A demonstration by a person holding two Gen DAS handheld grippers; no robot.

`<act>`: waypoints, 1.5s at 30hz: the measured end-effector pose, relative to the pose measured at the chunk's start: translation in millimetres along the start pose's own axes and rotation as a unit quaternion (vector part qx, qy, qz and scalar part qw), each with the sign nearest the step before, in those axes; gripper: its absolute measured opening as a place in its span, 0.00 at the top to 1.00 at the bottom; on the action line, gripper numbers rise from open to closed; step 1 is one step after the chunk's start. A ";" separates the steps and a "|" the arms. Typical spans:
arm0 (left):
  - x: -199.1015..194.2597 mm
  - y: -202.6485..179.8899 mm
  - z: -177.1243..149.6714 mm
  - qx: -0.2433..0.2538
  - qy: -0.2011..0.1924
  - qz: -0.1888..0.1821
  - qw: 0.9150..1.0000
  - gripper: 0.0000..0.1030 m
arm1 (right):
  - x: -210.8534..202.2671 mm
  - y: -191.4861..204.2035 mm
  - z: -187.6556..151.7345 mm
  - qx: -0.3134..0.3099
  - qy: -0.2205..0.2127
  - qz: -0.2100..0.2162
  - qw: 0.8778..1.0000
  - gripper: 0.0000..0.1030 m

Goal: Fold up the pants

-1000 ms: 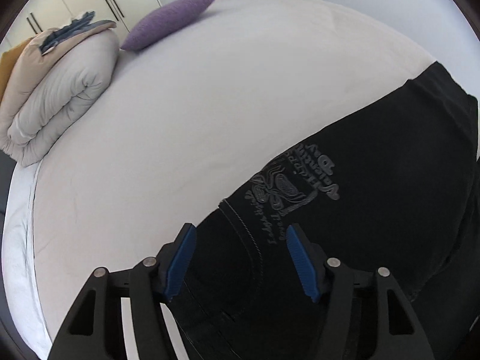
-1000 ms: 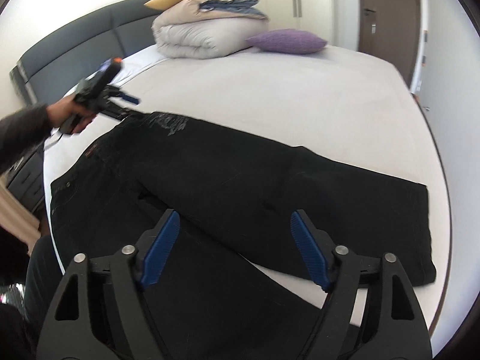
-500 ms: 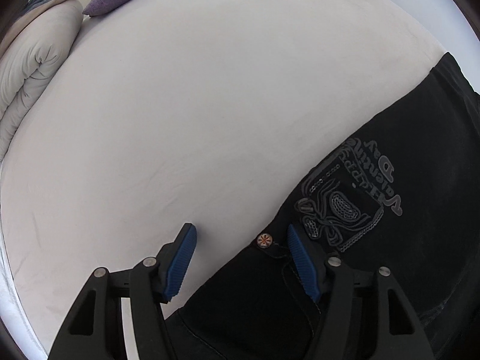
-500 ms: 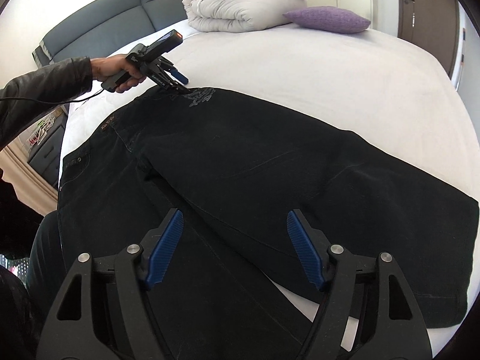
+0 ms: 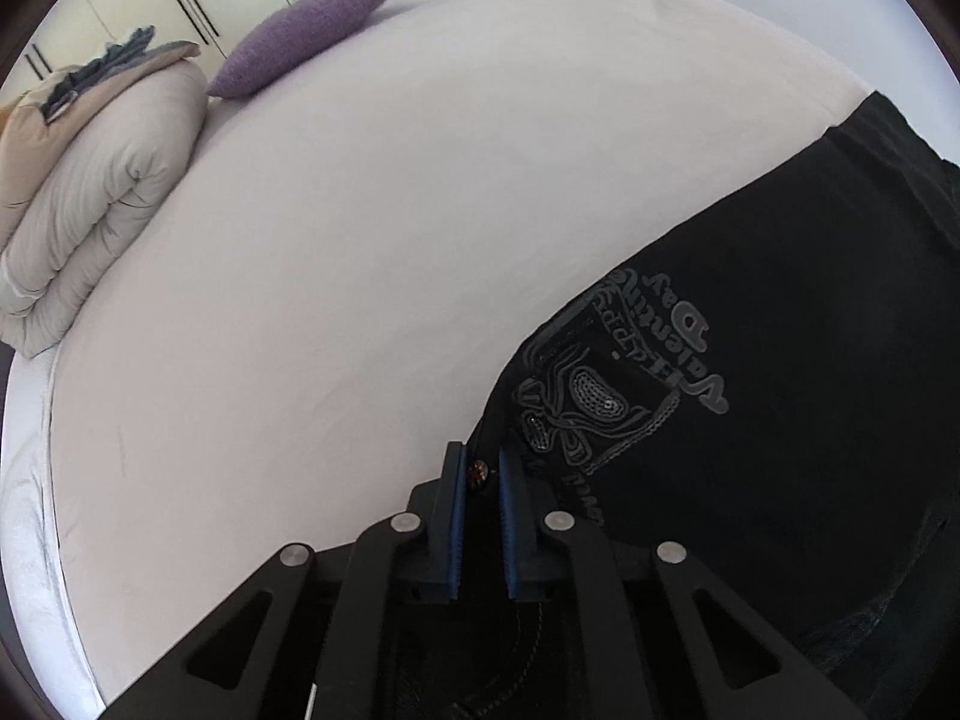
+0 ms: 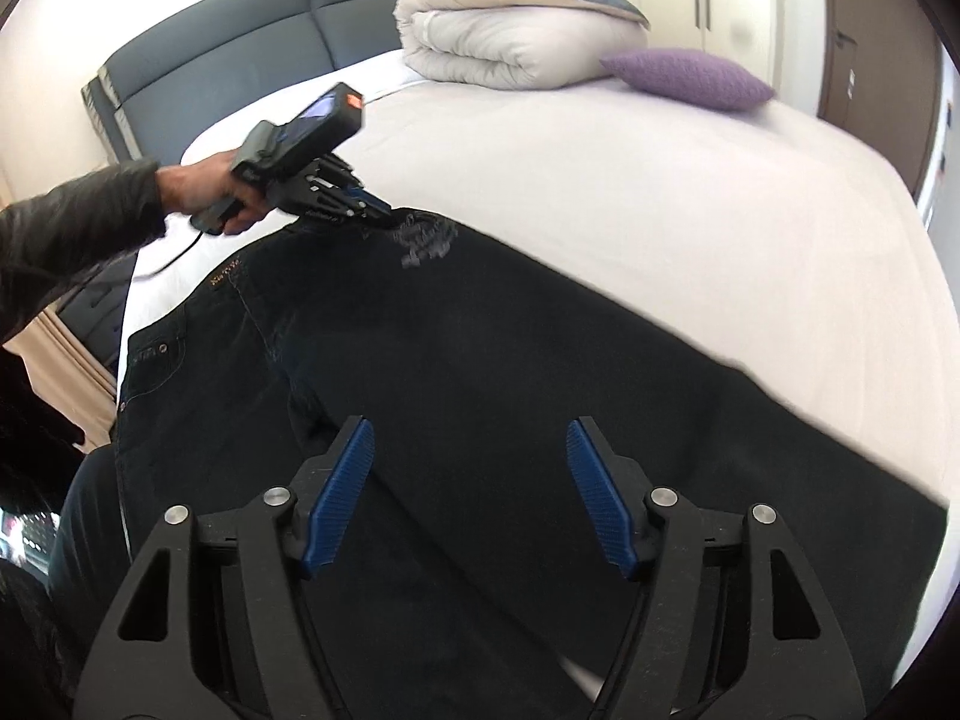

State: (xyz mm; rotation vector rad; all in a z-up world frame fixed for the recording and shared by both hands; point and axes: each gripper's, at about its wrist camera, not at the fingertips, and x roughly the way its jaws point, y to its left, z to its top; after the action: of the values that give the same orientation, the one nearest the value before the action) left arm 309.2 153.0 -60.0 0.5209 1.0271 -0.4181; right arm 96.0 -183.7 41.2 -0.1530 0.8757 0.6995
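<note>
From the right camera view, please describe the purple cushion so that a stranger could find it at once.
Start at the white bed and look toward its far end, near the dark headboard. A big rolled beige duvet lies there; the purple cushion rests on the sheet just right of it. It is the only purple thing, small and pointed at its corners.
</note>
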 end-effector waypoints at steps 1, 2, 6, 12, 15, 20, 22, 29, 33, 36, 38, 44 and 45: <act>-11.9 -6.0 0.1 -0.005 -0.018 0.008 1.000 0.90 | 3.1 1.0 8.6 -0.006 -0.001 0.002 1.000 0.36; -27.5 -12.8 -9.0 -0.006 -0.036 0.017 0.999 0.90 | 6.9 1.3 18.4 -0.013 -0.001 0.003 1.000 0.36; -64.7 -48.9 -25.1 0.002 -0.087 0.041 0.995 0.90 | 35.3 7.9 68.5 -0.041 -0.001 0.004 0.999 0.36; -80.2 -64.6 -24.1 -0.005 -0.119 0.042 0.992 0.90 | 95.6 50.5 122.0 -0.110 0.019 -0.004 0.994 0.36; -77.0 -57.6 -23.0 -0.001 -0.124 0.038 0.992 0.90 | 123.2 71.3 132.9 -0.147 0.042 -0.013 0.988 0.42; -78.6 -37.8 -24.0 -0.017 -0.141 0.028 0.989 0.90 | 147.8 78.4 147.9 -0.147 0.071 -0.030 0.986 0.68; -81.8 -38.6 -26.5 -0.017 -0.145 0.027 0.989 0.90 | 152.7 79.5 149.8 -0.147 0.078 -0.034 0.985 0.71; -96.4 -34.7 -37.6 -0.029 -0.152 0.027 0.988 0.90 | 142.0 114.7 150.9 -0.211 0.075 -0.044 0.974 0.94; -109.2 -42.3 -50.9 -0.022 -0.151 0.034 0.988 0.90 | 136.3 177.4 118.3 -0.403 0.064 -0.130 0.904 0.95; -117.7 -54.4 -67.6 -0.010 -0.145 0.037 0.989 0.90 | 146.5 228.6 60.7 -0.593 0.051 -0.209 0.776 0.96; -123.9 -68.3 -83.5 0.006 -0.140 0.035 0.990 0.90 | 148.3 250.2 23.5 -0.666 0.043 -0.211 0.714 0.96; -138.0 -119.9 -131.3 0.070 -0.125 0.073 0.987 0.90 | 146.8 285.1 -37.7 -0.752 0.048 -0.205 0.625 0.96; -140.0 -127.6 -139.0 0.081 -0.124 0.078 0.986 0.90 | 147.0 287.8 -40.7 -0.759 0.051 -0.203 0.616 0.96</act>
State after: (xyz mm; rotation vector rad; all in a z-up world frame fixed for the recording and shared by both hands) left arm 77.7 144.3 -20.8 0.6720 0.7104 -0.4178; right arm -44.8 95.1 -51.2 -1.8935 0.0767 0.8277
